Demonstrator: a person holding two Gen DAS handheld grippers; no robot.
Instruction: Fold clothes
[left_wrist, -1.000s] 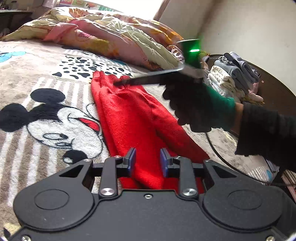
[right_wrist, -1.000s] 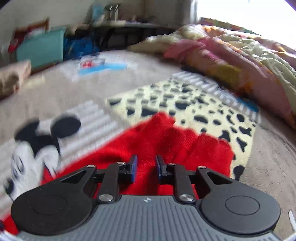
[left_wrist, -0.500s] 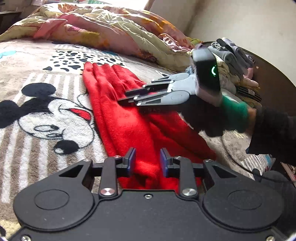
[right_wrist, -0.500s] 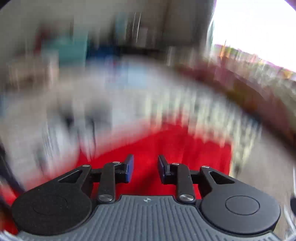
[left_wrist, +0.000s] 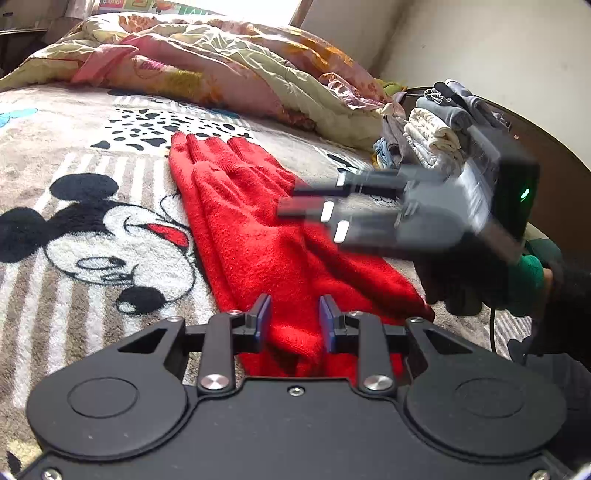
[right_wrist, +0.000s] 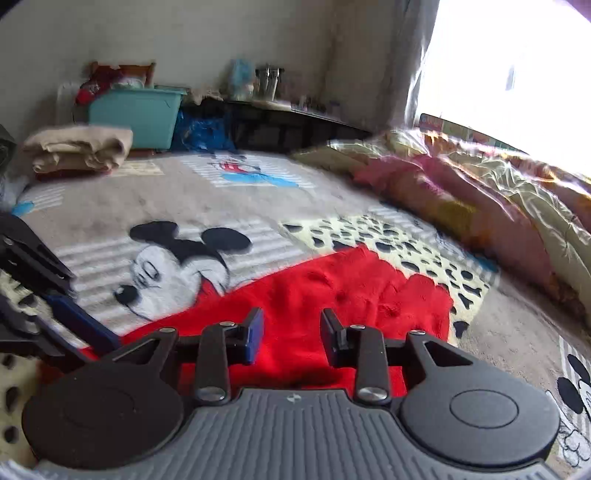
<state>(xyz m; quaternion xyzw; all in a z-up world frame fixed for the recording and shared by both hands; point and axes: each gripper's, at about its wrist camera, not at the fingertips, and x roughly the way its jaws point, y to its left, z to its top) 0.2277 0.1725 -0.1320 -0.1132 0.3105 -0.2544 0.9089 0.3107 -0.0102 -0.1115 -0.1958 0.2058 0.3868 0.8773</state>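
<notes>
- Left gripper (left_wrist: 295, 319): black body with two round discs, silver pivot screws, blue-padded fingertips (left_wrist: 264, 317).
- Right gripper (right_wrist: 291, 332): grey ribbed housing, black linkages, one blue pad, small centre mark.
- Same right gripper from the left view: green indicator light (left_wrist: 524, 192), motion-blurred.
- Right hand (left_wrist: 461, 284): black glove with green cuff, dark sleeve, thin black cable (left_wrist: 493, 332).

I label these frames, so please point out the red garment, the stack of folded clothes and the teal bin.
red garment (left_wrist: 251, 236): left wrist view, middle of the knit cloth.
stack of folded clothes (left_wrist: 432, 136): left wrist view, a cream fold.
teal bin (right_wrist: 136, 114): right wrist view, front wall.
</notes>
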